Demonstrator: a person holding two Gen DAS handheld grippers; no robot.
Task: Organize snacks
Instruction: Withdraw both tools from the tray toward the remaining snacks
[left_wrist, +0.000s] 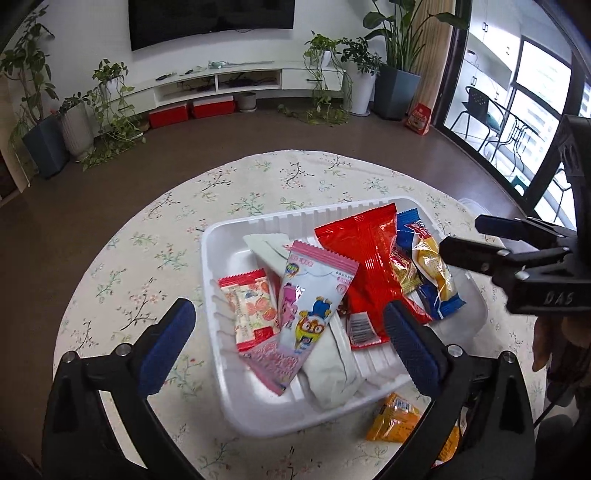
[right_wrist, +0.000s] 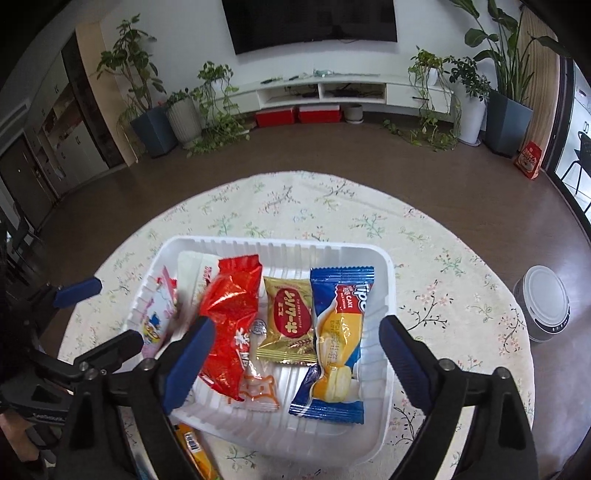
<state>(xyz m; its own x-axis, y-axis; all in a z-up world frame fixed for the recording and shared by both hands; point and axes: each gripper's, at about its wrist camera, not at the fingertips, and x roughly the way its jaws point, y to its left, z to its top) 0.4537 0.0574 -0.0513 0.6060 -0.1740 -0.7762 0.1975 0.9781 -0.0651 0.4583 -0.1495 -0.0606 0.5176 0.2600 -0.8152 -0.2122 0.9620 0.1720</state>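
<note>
A white plastic tray (left_wrist: 218, 236) (right_wrist: 384, 369) on the round floral table holds several snack packets: a pink cartoon packet (left_wrist: 306, 314), a red packet (left_wrist: 365, 258) (right_wrist: 229, 317), a blue cake packet (left_wrist: 432, 273) (right_wrist: 338, 343), a gold packet (right_wrist: 290, 321) and a peach packet (left_wrist: 251, 310). An orange packet (left_wrist: 395, 417) (right_wrist: 194, 448) lies on the table by the tray's near edge. My left gripper (left_wrist: 288, 332) is open and empty above the tray. My right gripper (right_wrist: 295, 350) is open and empty above the tray; it also shows in the left wrist view (left_wrist: 469, 236).
A grey can with a white lid (right_wrist: 545, 302) stands at the table's right edge. The floral tablecloth (left_wrist: 258, 181) covers the table. Beyond it are brown floor, potted plants, a TV console and red boxes (left_wrist: 192, 109).
</note>
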